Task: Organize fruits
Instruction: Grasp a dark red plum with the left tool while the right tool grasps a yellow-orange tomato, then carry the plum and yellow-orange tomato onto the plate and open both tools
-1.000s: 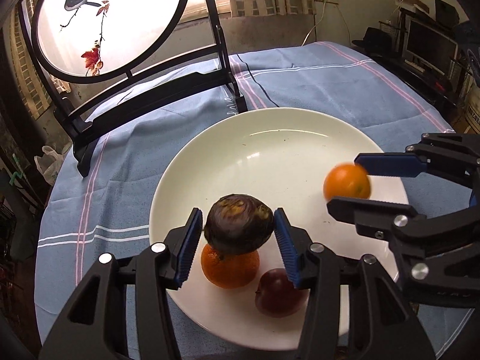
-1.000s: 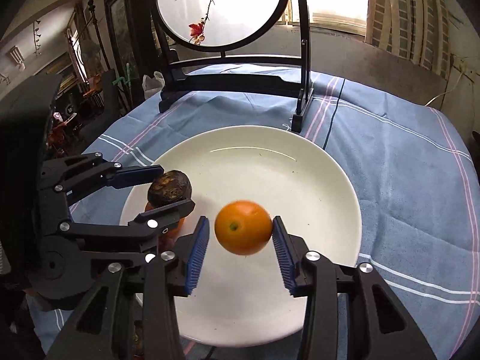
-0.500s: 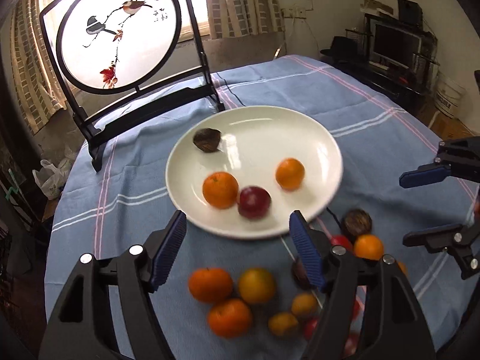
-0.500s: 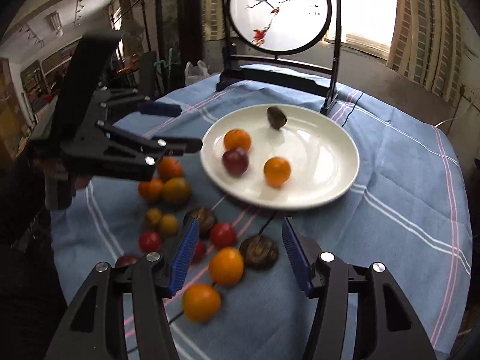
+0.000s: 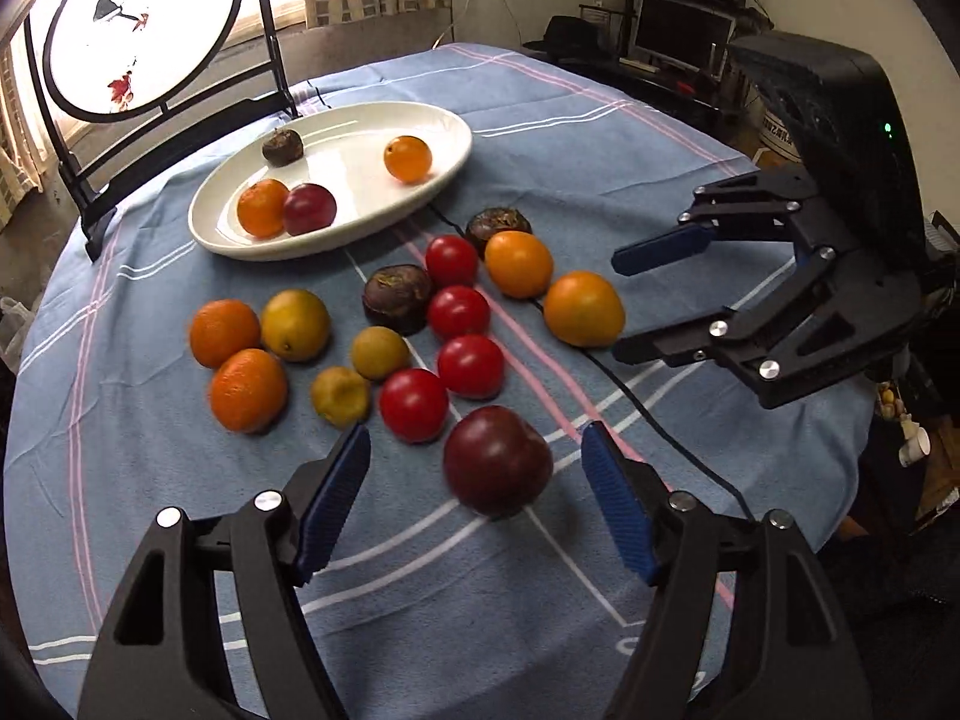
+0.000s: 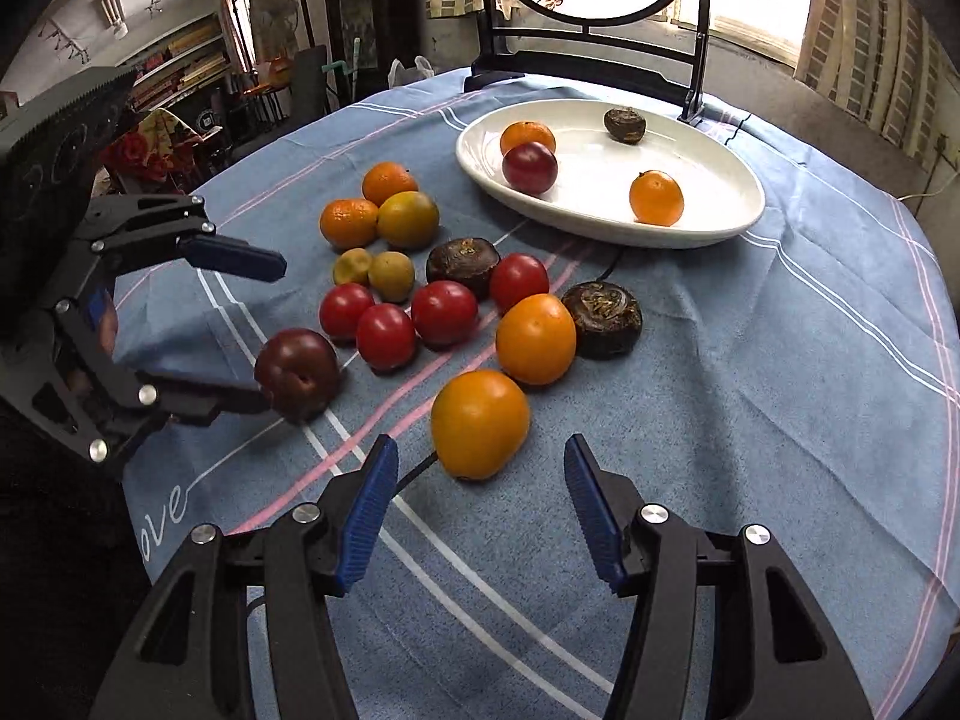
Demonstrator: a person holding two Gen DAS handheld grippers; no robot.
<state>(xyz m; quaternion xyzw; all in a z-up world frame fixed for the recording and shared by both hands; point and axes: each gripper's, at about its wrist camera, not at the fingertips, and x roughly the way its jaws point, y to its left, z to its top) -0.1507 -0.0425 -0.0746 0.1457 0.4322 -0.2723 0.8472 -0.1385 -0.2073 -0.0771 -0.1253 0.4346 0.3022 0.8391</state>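
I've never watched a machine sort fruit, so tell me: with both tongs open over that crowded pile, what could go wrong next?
1. The left tongs straddle the dark plum, which has a red tomato close beside it; a finger closing in might nudge that tomato and send it rolling.
2. A black cable runs under the big orange near the right tongs; it could snag.

One plate (image 5: 444, 171), four fruits on it; thirteen fruits on cloth (image 5: 600, 138).
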